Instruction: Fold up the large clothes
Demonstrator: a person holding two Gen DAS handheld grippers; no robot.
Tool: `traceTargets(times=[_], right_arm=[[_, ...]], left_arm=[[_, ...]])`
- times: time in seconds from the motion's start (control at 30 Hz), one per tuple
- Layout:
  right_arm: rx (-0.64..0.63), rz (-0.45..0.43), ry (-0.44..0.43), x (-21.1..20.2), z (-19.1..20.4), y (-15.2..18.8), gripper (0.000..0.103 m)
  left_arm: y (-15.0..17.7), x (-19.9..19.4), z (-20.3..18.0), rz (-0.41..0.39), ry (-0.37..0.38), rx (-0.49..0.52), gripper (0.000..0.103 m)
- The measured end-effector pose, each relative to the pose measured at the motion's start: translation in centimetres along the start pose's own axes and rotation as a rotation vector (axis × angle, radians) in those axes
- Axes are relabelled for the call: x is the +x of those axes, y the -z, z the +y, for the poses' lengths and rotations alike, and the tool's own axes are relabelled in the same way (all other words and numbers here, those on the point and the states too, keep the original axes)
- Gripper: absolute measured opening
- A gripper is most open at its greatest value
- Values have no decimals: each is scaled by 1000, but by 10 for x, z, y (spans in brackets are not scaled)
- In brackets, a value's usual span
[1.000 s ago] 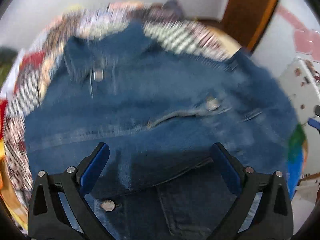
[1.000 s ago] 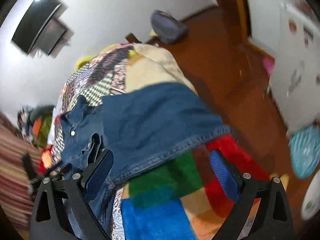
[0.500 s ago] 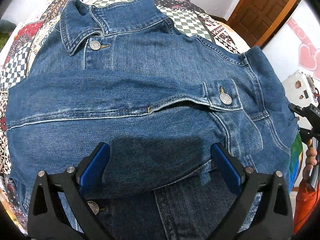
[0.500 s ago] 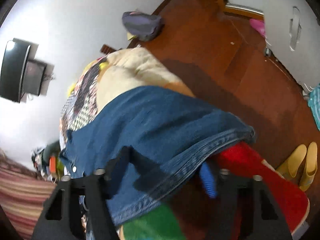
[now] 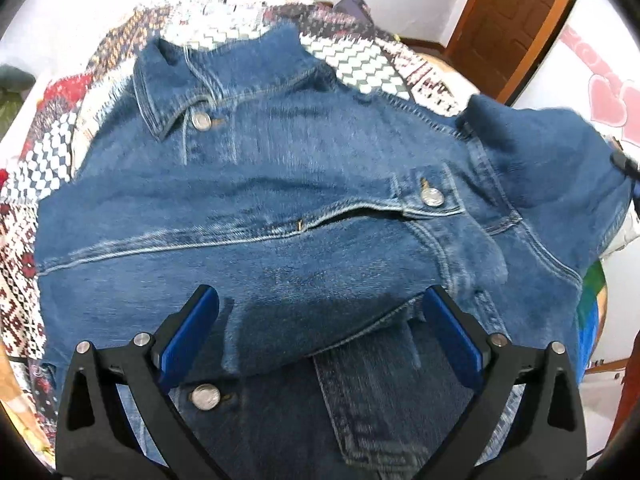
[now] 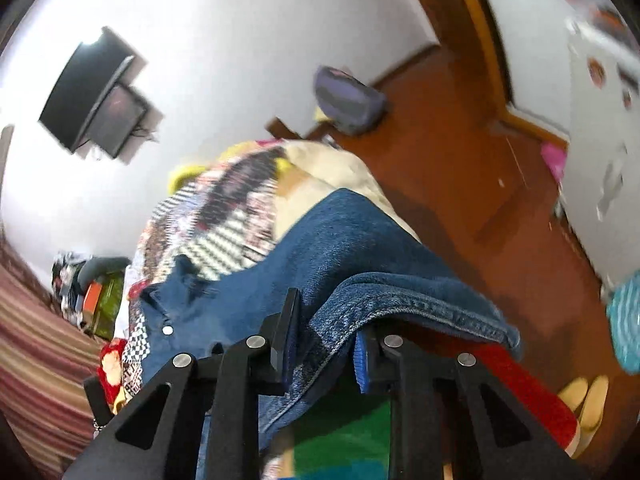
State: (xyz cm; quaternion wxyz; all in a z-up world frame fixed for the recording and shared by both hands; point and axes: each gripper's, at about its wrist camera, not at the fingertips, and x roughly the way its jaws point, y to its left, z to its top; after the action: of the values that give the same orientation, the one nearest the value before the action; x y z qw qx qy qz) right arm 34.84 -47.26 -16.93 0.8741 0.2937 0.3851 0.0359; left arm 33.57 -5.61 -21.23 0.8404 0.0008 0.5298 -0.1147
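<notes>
A blue denim jacket (image 5: 280, 208) lies spread on a patchwork quilt, collar (image 5: 180, 80) at the far left, with one front panel folded across the body. My left gripper (image 5: 320, 328) is open and empty, just above the folded panel's lower edge. My right gripper (image 6: 324, 344) is shut on the jacket's hem edge (image 6: 400, 304) at the bed's right side and lifts it off the quilt. The jacket (image 6: 340, 248) bunches up over the right gripper's fingers.
The patchwork quilt (image 5: 352, 56) covers the bed, with red and green patches (image 6: 344, 432) under the lifted hem. A wooden floor (image 6: 480, 184), a purple bag (image 6: 348, 100), yellow slippers (image 6: 584, 396) and a white cabinet (image 6: 600, 140) lie to the right. A door (image 5: 516, 20) stands beyond.
My right gripper has closed on the jacket's hem and raised it. My left gripper stays open and has pulled back a little, showing more of the quilt and wall.
</notes>
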Motion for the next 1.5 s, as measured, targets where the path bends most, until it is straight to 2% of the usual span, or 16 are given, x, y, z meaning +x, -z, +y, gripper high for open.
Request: traceTargets(times=[0.23, 0.43, 0.63, 0.73, 0.93, 1.07, 1.27, 1.43, 1.5], right_arm=[[-145, -70, -132, -22, 90, -14, 13], [-282, -44, -215, -5, 177, -7, 13], [-384, 116, -271, 51, 250, 29, 13], [-434, 245, -268, 94, 279, 62, 13], [-519, 450, -224, 150, 288, 133, 13], [-538, 514, -205, 160, 278, 162, 13], [-594, 677, -120, 164, 259, 193, 14], [-651, 706, -151, 131, 245, 197, 14], [-629, 655, -185, 109, 236, 185, 14]], left_arm=[[2, -50, 15, -121, 22, -11, 103], [8, -85, 33, -198, 0, -20, 103], [25, -110, 59, -247, -27, -48, 103], [36, -115, 74, -255, -48, -77, 103], [56, -118, 103, -234, -77, -132, 103], [65, -116, 114, -222, -88, -160, 103], [69, -112, 115, -203, -86, -165, 103], [63, -116, 99, -210, -86, -129, 103], [57, -118, 90, -218, -83, -110, 103]])
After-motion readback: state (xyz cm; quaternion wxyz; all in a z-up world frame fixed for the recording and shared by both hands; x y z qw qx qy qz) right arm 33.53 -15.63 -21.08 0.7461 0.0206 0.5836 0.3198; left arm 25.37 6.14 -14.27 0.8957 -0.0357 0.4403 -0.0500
